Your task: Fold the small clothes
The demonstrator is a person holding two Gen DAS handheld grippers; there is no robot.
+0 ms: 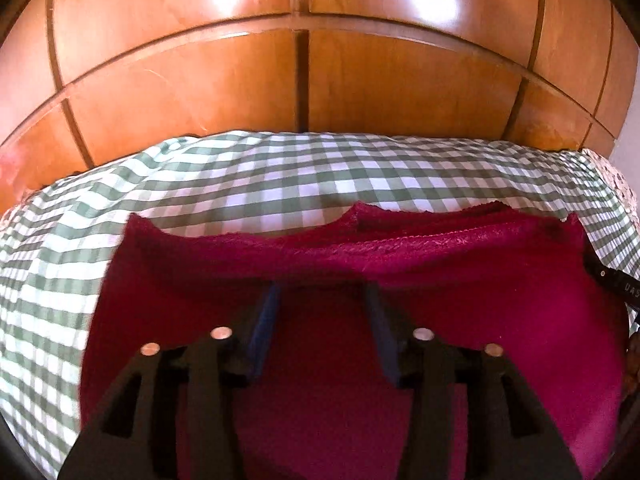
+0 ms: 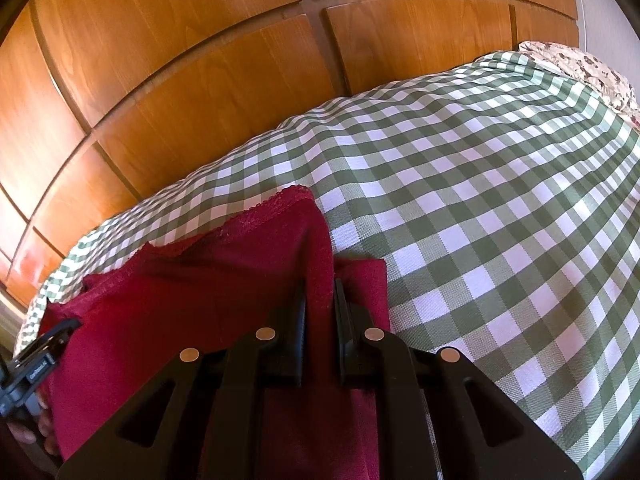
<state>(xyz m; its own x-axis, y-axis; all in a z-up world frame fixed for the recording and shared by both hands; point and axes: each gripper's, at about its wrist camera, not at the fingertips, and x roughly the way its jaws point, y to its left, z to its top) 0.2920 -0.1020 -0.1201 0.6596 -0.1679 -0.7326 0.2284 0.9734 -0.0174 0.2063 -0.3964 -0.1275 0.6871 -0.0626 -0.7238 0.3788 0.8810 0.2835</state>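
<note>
Red garment [image 1: 460, 300] lay on checked cloth [image 1: 280, 176], left gripper [image 1: 324, 292] parted above it, right gripper [image 2: 320, 296] pinched its edge

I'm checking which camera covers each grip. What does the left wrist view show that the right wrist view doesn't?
Only the left wrist view: the left gripper with its jaws open over the red garment, nothing pinched, and the garment's whole lace edge.

Only the right wrist view: the right gripper shut on a fold of that garment, plus a floral pillow at the far corner.

Both: the garment, the green checked bedcover and the wooden wardrobe.
</note>
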